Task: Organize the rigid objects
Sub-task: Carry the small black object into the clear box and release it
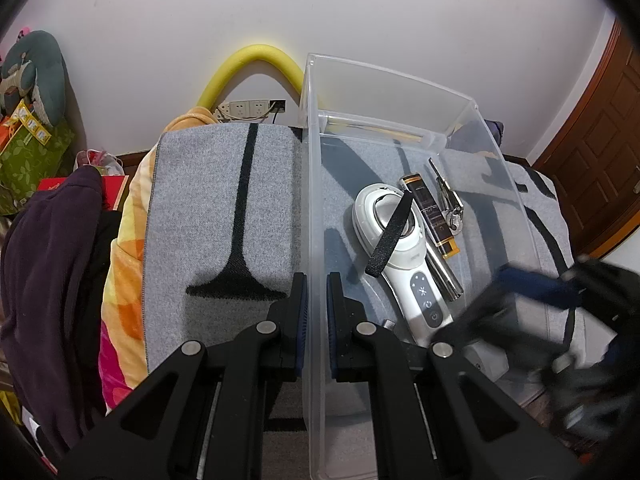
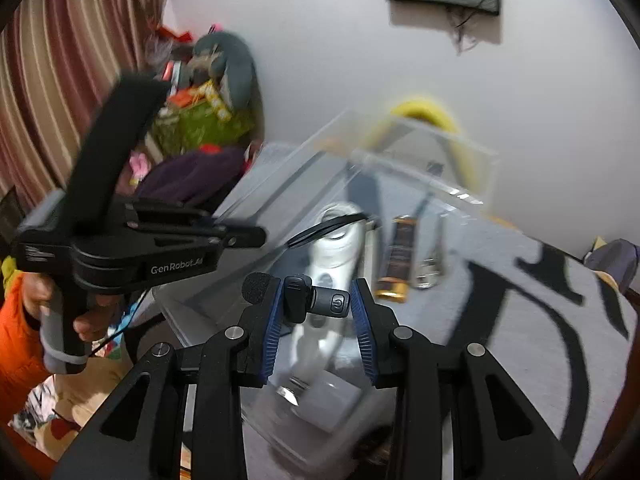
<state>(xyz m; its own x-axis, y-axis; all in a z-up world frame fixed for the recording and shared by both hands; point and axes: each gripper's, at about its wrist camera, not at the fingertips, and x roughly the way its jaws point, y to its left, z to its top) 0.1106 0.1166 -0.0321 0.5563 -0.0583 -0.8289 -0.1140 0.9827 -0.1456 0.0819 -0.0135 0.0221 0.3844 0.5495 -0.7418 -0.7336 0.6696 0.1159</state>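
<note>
Left wrist: my left gripper (image 1: 316, 312) clamps the bin (image 1: 400, 80) wall | massager (image 1: 394, 240), bottle (image 1: 430, 210), keys (image 1: 450, 200) already inside | right gripper (image 2: 316, 312) grips a small microphone (image 2: 316, 298), I judge it goes in next.

left gripper (image 1: 316, 304): two black arms with round silver screws; dark blue ribbed pads (image 1: 303, 312) on the insides of the tips.
left gripper from the side (image 2: 244, 238): black body with white letters "GenRobot", a grey grip with black bands, and a thin dark cable hanging below.
left hand (image 2: 86, 318): bare skin, light colour, fingers wrapped round the grey grip.
sleeve (image 2: 16, 344): bright orange.
right gripper (image 2: 316, 300): black arms, silver screws, bright blue ribbed pads (image 2: 272, 332).
right gripper from the other camera (image 1: 560, 320): blurry, black and dark blue.
</note>
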